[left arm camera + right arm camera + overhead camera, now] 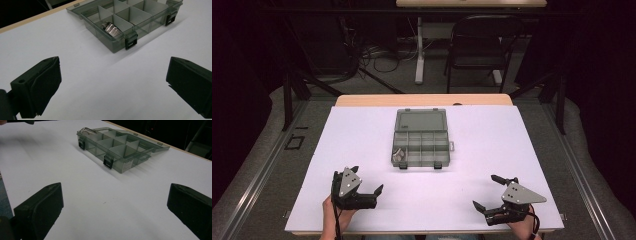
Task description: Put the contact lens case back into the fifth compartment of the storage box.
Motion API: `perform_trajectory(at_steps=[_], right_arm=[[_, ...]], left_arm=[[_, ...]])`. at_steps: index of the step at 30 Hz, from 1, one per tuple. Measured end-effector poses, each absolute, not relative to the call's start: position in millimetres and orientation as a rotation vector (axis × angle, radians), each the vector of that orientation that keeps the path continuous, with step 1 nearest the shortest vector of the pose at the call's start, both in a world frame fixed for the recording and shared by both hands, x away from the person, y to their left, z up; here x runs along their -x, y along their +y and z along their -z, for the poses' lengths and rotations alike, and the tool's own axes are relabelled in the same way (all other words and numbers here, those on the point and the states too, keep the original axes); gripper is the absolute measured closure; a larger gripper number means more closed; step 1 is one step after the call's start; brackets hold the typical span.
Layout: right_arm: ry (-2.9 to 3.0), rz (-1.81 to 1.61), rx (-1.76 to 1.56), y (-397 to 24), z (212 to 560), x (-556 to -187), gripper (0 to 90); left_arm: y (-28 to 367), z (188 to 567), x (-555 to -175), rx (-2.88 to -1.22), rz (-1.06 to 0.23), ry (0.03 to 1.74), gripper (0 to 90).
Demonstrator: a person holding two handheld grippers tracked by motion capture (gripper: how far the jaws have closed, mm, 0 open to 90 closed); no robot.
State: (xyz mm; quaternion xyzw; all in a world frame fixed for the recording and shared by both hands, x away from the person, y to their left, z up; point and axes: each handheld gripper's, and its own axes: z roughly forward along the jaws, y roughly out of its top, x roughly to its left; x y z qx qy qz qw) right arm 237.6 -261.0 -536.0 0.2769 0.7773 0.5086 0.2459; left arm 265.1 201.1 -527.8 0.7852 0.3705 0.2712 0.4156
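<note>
White tabletop [362,150]: an open compartment box [420,138] holds metal pieces [111,28]; left gripper [368,181] and right gripper [494,191] rest near, jaws wide apart, empty.

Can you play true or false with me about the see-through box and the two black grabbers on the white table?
1. The box has its lid open. True.
2. The left gripper is holding the box. False: its jaws are wide apart with nothing between them, and it sits well short of the box.
3. Shiny metal pieces lie in a corner compartment of the box. True.
4. Every compartment is full. False: the others look empty.
5. The right gripper is squeezed shut. False: its jaws stand wide open.
6. The box has two dark latches on its near side. True.
</note>
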Motion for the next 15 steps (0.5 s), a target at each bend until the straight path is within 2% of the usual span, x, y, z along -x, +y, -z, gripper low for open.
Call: perform_trajectory(at_steps=[15], right_arm=[[2.126,-1.378,-0.758,-261.2,536.2,-237.6,0.2]], left_arm=[[214.1,535.8,-255.5,-1.977,-0.701,0.935,0.1]])
